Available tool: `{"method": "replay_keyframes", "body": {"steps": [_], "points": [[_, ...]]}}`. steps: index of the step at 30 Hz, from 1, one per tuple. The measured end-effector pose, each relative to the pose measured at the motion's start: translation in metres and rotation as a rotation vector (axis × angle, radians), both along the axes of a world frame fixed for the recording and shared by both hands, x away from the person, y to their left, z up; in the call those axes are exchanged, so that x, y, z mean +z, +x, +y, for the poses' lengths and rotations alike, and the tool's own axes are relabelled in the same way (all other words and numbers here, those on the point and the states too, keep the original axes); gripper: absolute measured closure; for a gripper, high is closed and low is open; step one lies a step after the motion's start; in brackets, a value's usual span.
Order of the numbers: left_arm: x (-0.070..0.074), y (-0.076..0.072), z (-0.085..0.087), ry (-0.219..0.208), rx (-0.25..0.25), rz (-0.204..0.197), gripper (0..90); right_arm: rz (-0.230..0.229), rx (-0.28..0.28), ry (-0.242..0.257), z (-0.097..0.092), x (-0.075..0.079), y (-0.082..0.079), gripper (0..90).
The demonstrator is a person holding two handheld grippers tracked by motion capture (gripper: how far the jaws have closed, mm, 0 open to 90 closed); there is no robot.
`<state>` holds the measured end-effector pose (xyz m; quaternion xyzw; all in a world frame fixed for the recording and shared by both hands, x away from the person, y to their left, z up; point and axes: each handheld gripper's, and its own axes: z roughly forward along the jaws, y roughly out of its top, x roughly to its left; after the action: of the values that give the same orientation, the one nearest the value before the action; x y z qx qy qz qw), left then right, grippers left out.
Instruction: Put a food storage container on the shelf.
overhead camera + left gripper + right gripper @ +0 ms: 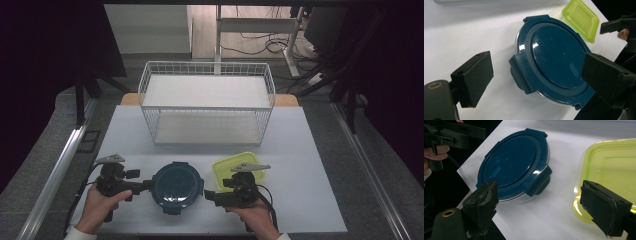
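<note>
Left gripper [148, 186]: jaws spread wide, nothing clamped; side clip of the round container [177, 187] sits between them, likely lined up for a grip
Right gripper [207, 194]: jaws apart, empty, aimed at the container's opposite clip
Round container: blue lid on, near table [310, 165] edge, between both grippers
Green lid [239, 170]: flat, just beside
Wire basket [207, 102]: behind, well apart

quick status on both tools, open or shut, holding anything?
Left tool: open, holding nothing; the round blue container sits between its jaws, latch tab facing it.
Right tool: open, holding nothing; near the blue container and green container.
</note>
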<state>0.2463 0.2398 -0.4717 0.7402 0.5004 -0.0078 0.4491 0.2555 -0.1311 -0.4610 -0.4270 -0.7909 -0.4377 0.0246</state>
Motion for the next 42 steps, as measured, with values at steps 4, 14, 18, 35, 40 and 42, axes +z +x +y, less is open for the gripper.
{"method": "replay_keyframes", "body": {"steps": [4, 14, 18, 35, 40, 42], "points": [[-0.003, 0.004, -0.002, -0.017, -0.012, 0.025, 11.1, 0.019, -0.005, 0.001, 0.006, -0.003, 0.000, 15.8], [-0.014, 0.015, -0.008, -0.046, -0.046, 0.091, 12.4, 0.139, -0.051, 0.040, 0.024, -0.010, 0.004, 19.4], [-0.014, 0.018, -0.007, -0.061, -0.056, 0.101, 12.9, 0.176, -0.062, 0.036, 0.028, -0.011, 0.007, 19.8], [-0.029, 0.027, -0.017, -0.079, -0.101, 0.191, 13.8, 0.303, -0.106, 0.066, 0.043, -0.030, 0.016, 22.1], [-0.032, 0.028, -0.018, -0.078, -0.096, 0.202, 13.9, 0.322, -0.110, 0.071, 0.044, -0.034, 0.017, 22.1], [-0.033, 0.029, -0.019, -0.077, -0.097, 0.208, 13.9, 0.332, -0.115, 0.077, 0.045, -0.036, 0.018, 22.6]]}}
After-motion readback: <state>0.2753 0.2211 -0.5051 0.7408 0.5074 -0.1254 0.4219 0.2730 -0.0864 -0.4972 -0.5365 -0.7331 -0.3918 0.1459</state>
